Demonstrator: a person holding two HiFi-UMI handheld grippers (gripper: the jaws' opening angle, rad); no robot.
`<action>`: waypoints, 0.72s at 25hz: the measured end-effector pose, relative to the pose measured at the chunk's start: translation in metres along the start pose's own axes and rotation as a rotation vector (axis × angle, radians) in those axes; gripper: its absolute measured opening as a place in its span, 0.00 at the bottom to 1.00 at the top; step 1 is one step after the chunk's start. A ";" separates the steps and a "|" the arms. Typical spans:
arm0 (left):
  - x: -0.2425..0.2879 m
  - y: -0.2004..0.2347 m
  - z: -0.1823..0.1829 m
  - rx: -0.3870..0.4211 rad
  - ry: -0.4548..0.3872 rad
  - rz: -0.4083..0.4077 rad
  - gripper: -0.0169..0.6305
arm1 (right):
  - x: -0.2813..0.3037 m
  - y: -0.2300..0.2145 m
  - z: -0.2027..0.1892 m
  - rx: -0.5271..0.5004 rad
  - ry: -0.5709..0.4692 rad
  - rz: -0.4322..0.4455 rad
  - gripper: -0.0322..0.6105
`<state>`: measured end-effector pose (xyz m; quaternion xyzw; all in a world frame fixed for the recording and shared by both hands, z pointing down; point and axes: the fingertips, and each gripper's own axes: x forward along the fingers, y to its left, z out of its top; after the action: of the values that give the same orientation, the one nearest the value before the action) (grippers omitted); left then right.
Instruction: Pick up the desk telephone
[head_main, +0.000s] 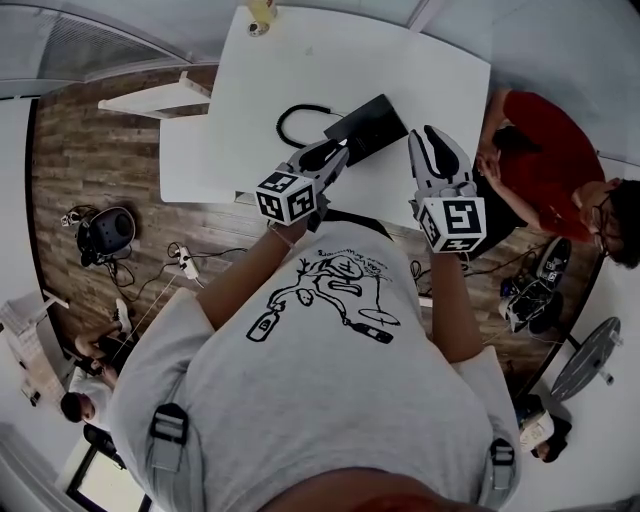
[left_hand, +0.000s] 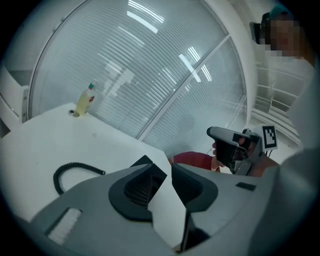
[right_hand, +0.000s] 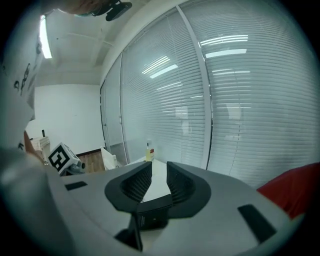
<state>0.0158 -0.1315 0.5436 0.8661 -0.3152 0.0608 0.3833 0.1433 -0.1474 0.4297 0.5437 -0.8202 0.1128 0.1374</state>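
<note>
The black desk telephone (head_main: 368, 128) lies on the white table (head_main: 300, 60), its coiled cord (head_main: 298, 118) looping to its left. My left gripper (head_main: 338, 152) reaches the phone's near left corner, jaws apart. In the left gripper view the jaws (left_hand: 170, 167) stand open with bare table between them; a corner of the phone (left_hand: 142, 161) and the cord (left_hand: 75, 170) lie just beyond. My right gripper (head_main: 428, 132) hovers off the phone's right side. Its jaws (right_hand: 159, 167) stand slightly open, pads free; a black block (right_hand: 150, 209), seemingly the phone's end, shows low in the gap.
A yellow bottle (head_main: 262, 15) stands at the table's far edge, also seen from the left gripper (left_hand: 85, 99). A person in red (head_main: 540, 160) sits at the table's right side. A white shelf (head_main: 150, 98) stands to the left. Blinds cover the windows behind.
</note>
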 end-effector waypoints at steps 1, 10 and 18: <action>0.003 0.006 -0.009 -0.023 0.016 -0.002 0.19 | 0.004 -0.001 -0.006 0.006 0.014 0.005 0.15; 0.030 0.056 -0.078 -0.179 0.146 0.005 0.26 | 0.046 -0.011 -0.063 -0.020 0.158 0.068 0.22; 0.048 0.089 -0.118 -0.275 0.211 0.035 0.30 | 0.082 -0.021 -0.105 0.006 0.286 0.128 0.28</action>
<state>0.0171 -0.1176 0.6984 0.7886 -0.2936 0.1145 0.5280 0.1433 -0.1905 0.5575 0.4692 -0.8249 0.2001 0.2437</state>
